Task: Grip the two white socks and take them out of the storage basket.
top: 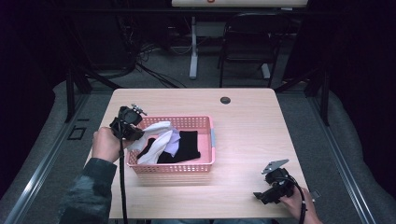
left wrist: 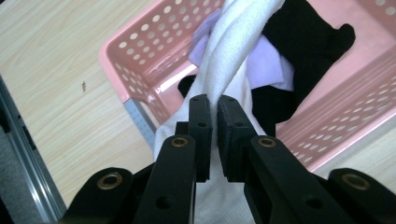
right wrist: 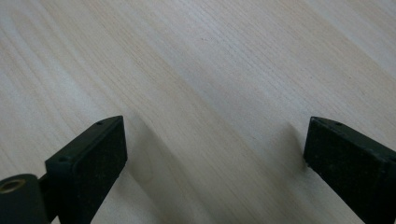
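- The white cloth (left wrist: pixel 224 60) is gripped by the left gripper (left wrist: pixel 214 116); the fingers (left wrist: pixel 200 135) are closed on a gathered fold, with fabric passing between the pads and spreading out below them.
- Beyond the fingertips, the cloth rises as a twisted rope toward the pink basket (left wrist: pixel 140 60). In the high view, the cloth (top: pixel 156 135) is seen draped over the basket's left rim, partly inside and partly out.
- The cloth is judged soft, light and limp. It does not hold a shape, and the unheld part is expected to hang and trail from the fingers.
- A bunched fold is the preferred place to take hold, since several layers fill the pads; a single edge is likely to slip free.
- Black garments (left wrist: pixel 308 42) and a pale lilac piece (left wrist: pixel 266 65) lie in the basket, just beyond and beside the gripped fold. A snag on these is possible if the cloth is lifted, so a slow pull is advised.
- The basket is judged light and may shift on the table (top: pixel 252 130) if the cloth catches on its rim.
- The right gripper (right wrist: pixel 215 154) is held with its fingers wide open above bare table; nothing lies between them. In the high view, this gripper (top: pixel 275 184) is well apart from the basket.
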Available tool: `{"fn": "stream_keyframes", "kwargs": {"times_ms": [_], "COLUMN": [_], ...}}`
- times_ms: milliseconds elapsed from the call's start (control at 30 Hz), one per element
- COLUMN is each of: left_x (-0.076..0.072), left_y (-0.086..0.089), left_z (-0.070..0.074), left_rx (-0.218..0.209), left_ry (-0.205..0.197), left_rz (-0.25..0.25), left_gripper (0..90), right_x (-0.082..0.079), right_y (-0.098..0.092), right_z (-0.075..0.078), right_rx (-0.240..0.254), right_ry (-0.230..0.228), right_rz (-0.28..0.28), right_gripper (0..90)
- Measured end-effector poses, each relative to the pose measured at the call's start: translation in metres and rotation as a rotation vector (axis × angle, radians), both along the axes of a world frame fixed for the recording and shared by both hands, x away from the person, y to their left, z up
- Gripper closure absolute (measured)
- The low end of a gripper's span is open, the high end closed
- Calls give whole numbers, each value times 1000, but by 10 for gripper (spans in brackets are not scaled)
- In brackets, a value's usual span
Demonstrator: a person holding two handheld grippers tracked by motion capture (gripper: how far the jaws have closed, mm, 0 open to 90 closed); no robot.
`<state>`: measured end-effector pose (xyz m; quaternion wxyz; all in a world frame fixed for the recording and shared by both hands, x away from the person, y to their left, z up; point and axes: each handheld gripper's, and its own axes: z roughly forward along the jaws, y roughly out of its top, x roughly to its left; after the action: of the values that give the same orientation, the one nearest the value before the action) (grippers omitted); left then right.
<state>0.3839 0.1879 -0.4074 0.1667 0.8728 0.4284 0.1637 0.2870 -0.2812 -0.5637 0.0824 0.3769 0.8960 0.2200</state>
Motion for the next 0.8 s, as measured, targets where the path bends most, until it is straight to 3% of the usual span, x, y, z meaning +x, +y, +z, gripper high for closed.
{"fn": "stream_keyframes", "kwargs": {"times_ms": [800], "left_x": [-13], "left_y": [60], "left_z": [8], "left_rx": [-20], "left_ry": [-17], "left_rz": [130], "left_gripper": [847], "right_x": [0], "right_y": [1], "right_z": [0], "right_rx": [-1], "right_ry": [2], "right_rz": [-1], "right_gripper": [52]}}
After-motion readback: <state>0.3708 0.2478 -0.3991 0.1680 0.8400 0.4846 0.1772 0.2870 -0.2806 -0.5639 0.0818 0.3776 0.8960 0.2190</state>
